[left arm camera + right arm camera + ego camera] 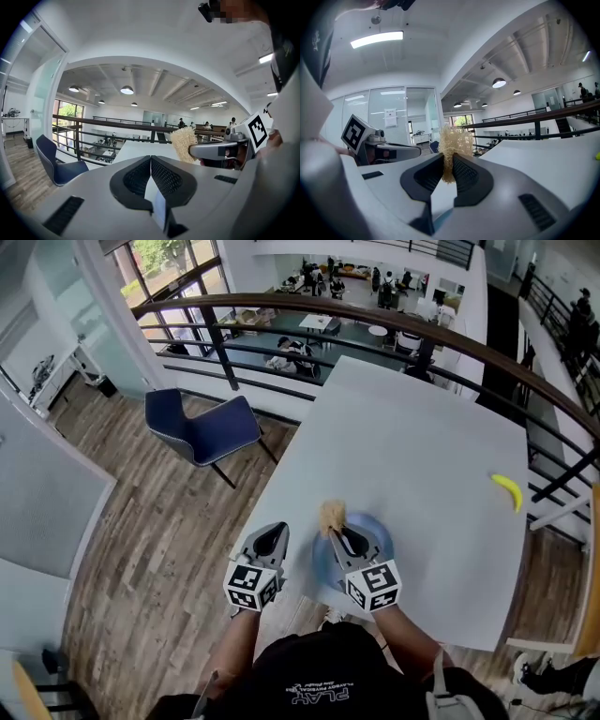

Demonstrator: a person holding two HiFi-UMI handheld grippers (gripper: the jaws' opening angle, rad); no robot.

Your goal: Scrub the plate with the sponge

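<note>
A blue plate (382, 532) lies on the white table (441, 456) near its front left edge, partly hidden under my right gripper (336, 532). That gripper is shut on a tan, fibrous sponge (331, 516), raised above the plate's left part. In the right gripper view the sponge (452, 142) sticks up from between the jaws of the right gripper (448, 160). My left gripper (278, 530) hovers at the table's left edge, shut and empty. From the left gripper view, the left gripper (150, 161) has its jaws together, with the sponge (183, 143) to its right.
A yellow banana (507, 490) lies at the table's right side. A blue chair (202, 427) stands on the wood floor to the left. A dark railing (375, 320) curves behind the table, with a drop to a lower floor beyond it.
</note>
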